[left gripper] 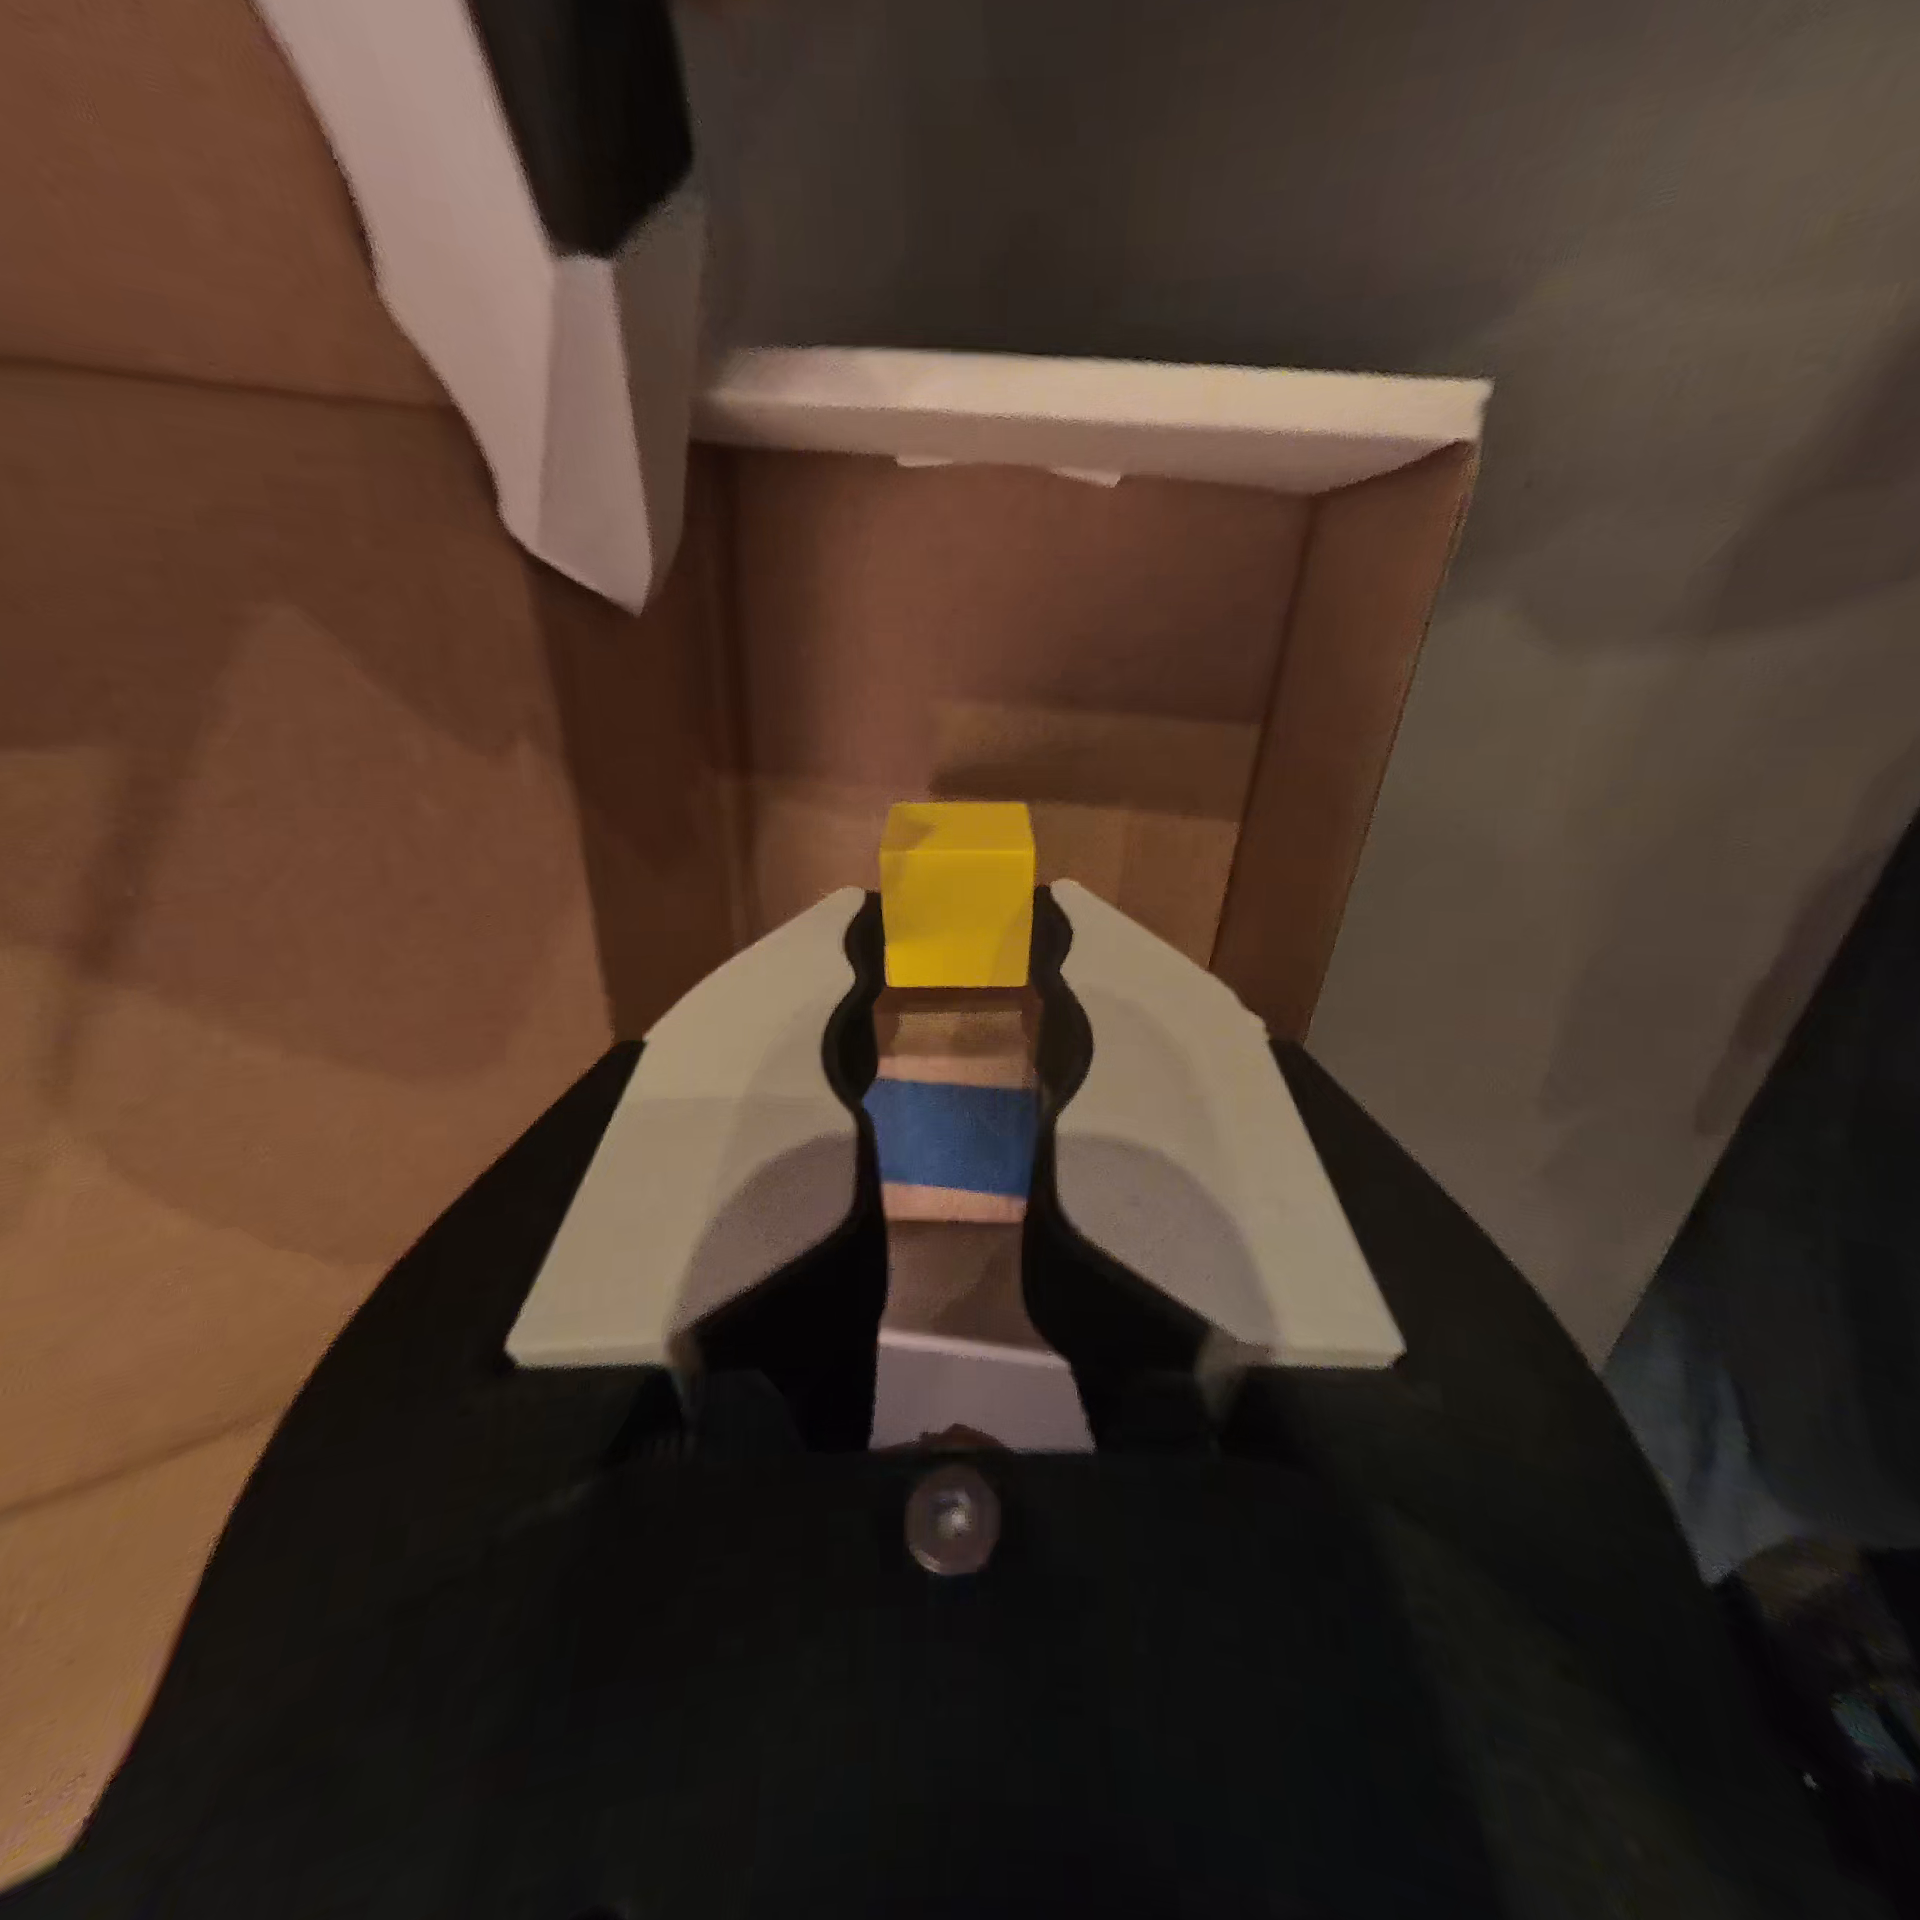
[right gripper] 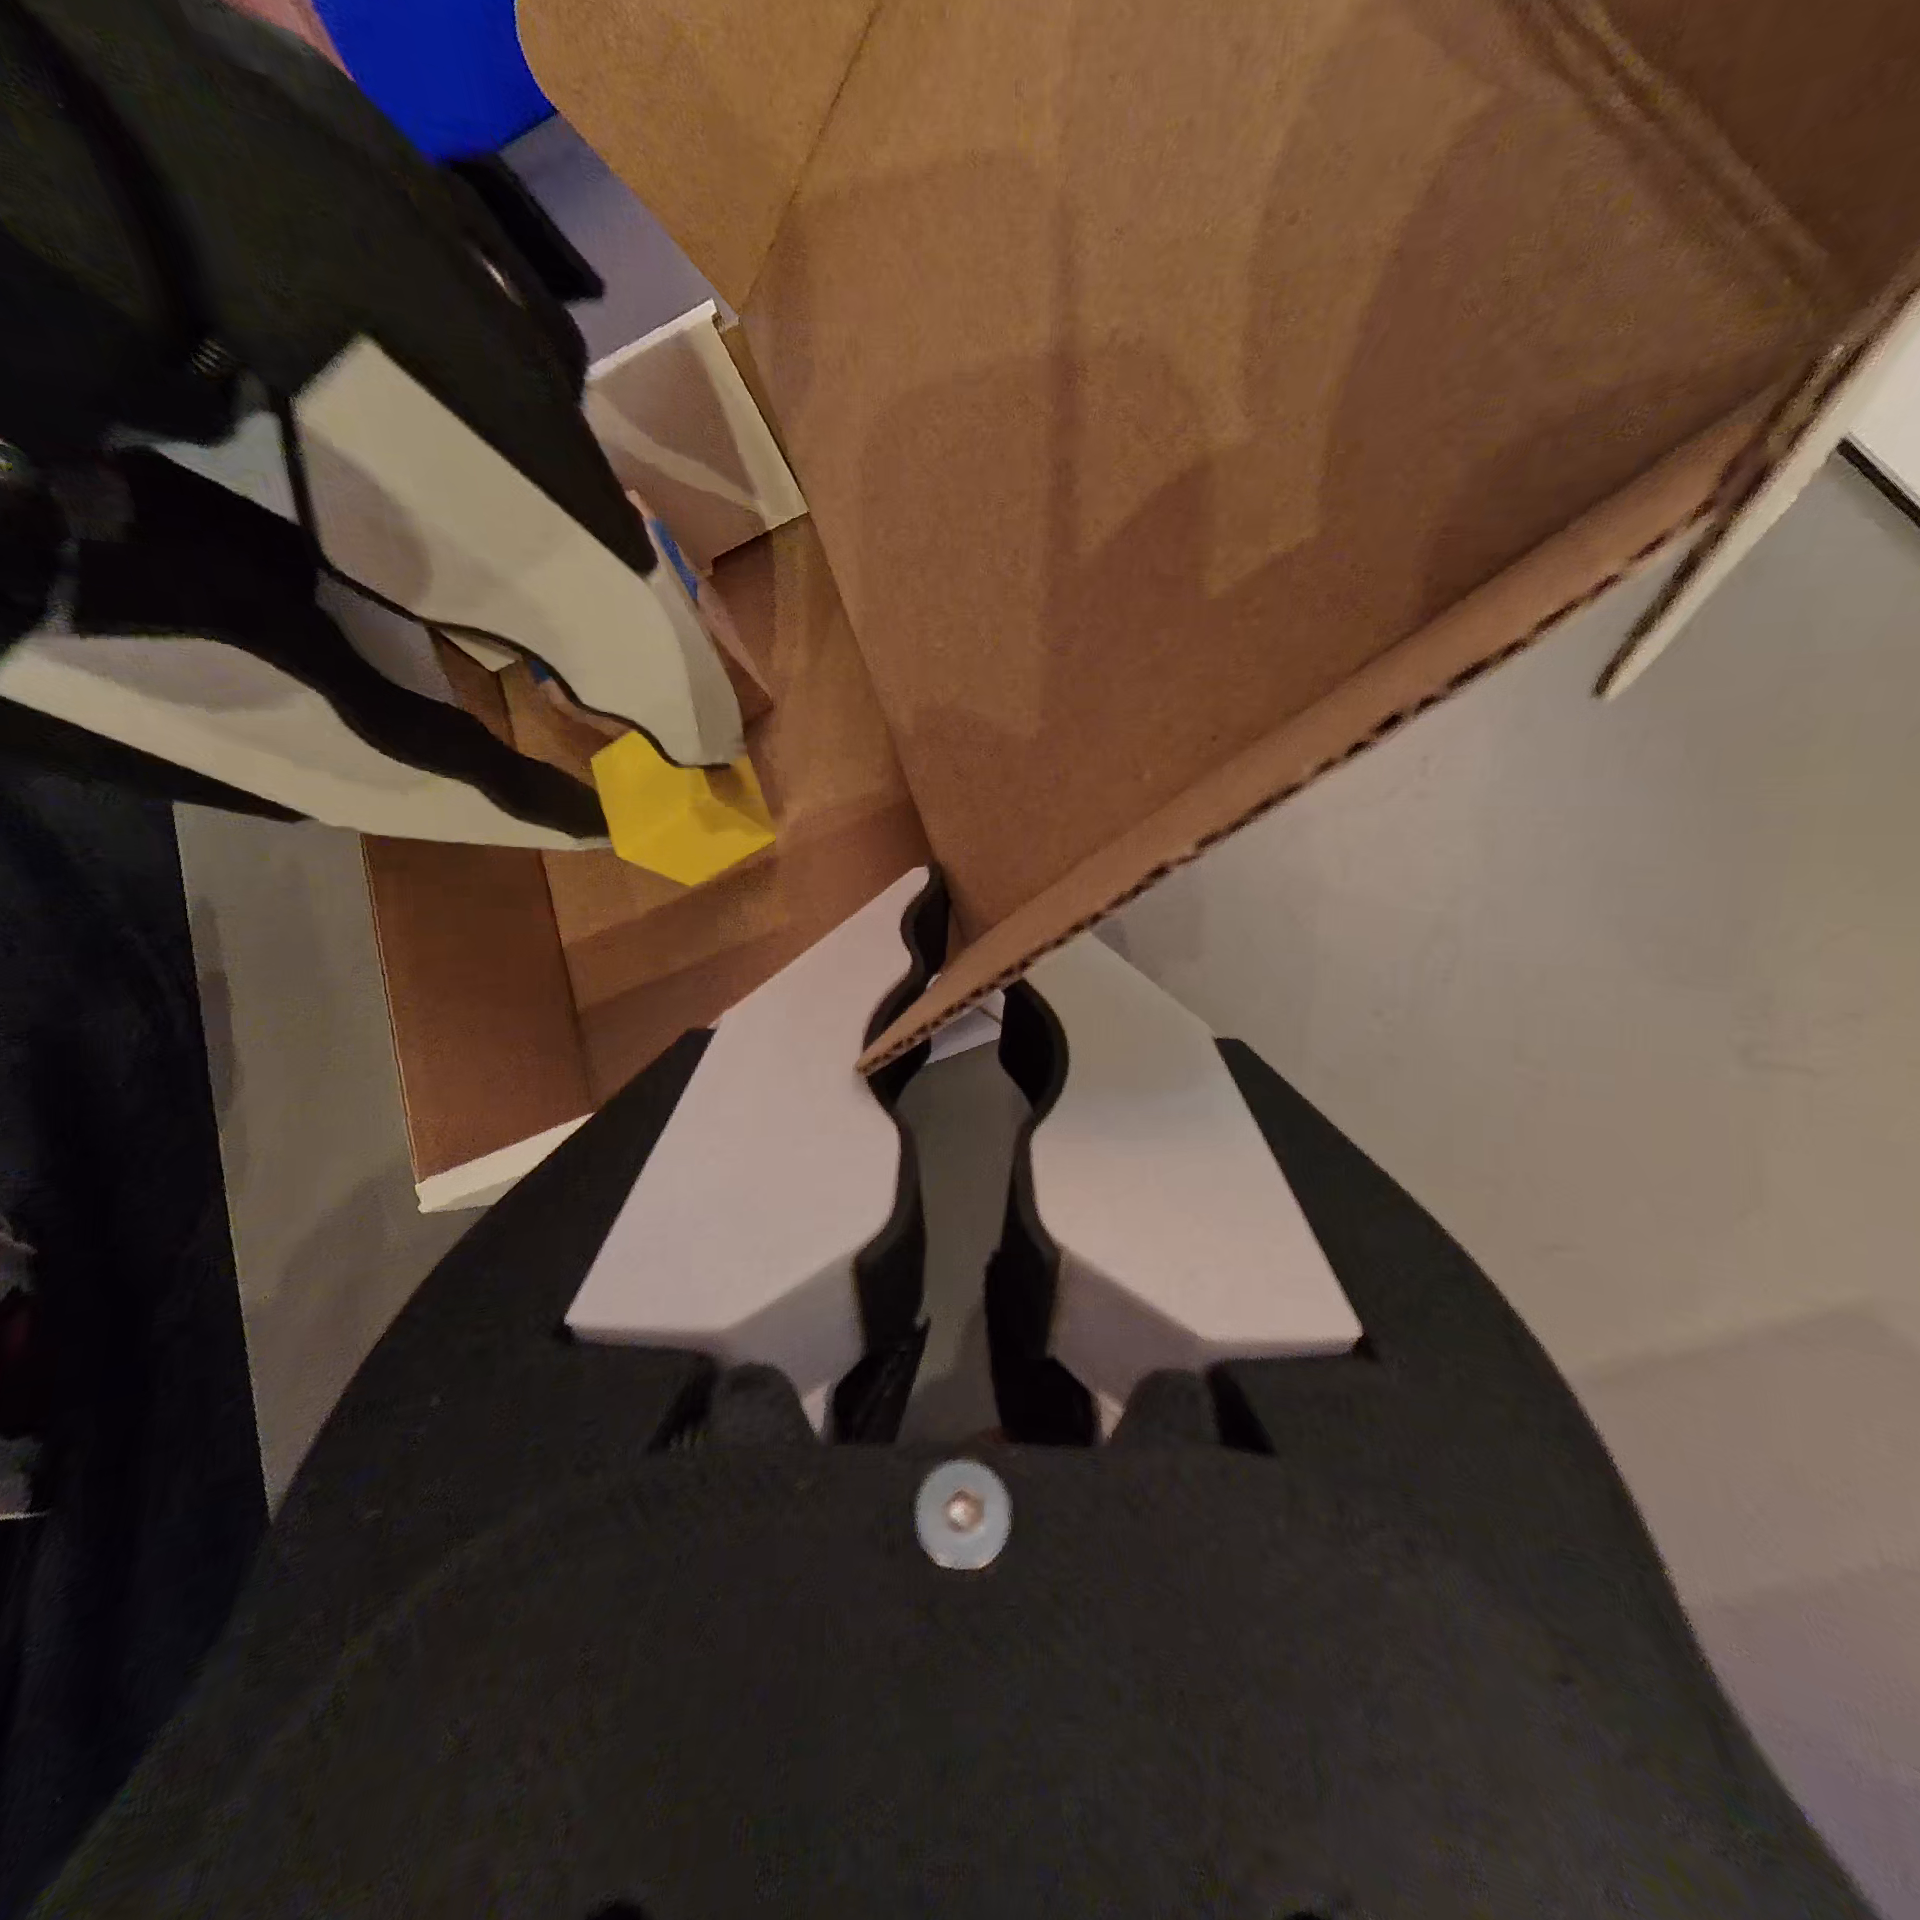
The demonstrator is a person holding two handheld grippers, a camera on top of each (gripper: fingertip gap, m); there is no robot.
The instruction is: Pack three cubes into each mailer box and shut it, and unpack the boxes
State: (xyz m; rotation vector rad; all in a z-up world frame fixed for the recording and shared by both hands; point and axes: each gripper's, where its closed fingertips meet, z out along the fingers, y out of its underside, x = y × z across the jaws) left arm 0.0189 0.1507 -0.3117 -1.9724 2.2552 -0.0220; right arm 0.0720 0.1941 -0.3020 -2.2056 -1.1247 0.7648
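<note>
An open mailer box [left gripper: 1091, 416], white outside and brown inside, lies on a grey table. My left gripper [left gripper: 956, 914] is shut on a yellow cube [left gripper: 956, 899] and holds it inside the box, low over the floor. A blue cube [left gripper: 945, 1138] lies on the box floor under the fingers. The raised lid [left gripper: 260, 727] stands to the left. My right gripper [right gripper: 971, 966] is shut on the lid's [right gripper: 1247, 416] free edge. That view also shows the left gripper [right gripper: 665, 790] with the yellow cube [right gripper: 686, 816] over the box [right gripper: 478, 987].
The grey table [right gripper: 1507, 1039] extends to the right of the box. One of the right gripper's fingers [left gripper: 457, 260] shows at the top left, by the lid. A blue object [right gripper: 436, 62] sits beyond the box. Dark things [left gripper: 1818, 1351] lie at the right edge.
</note>
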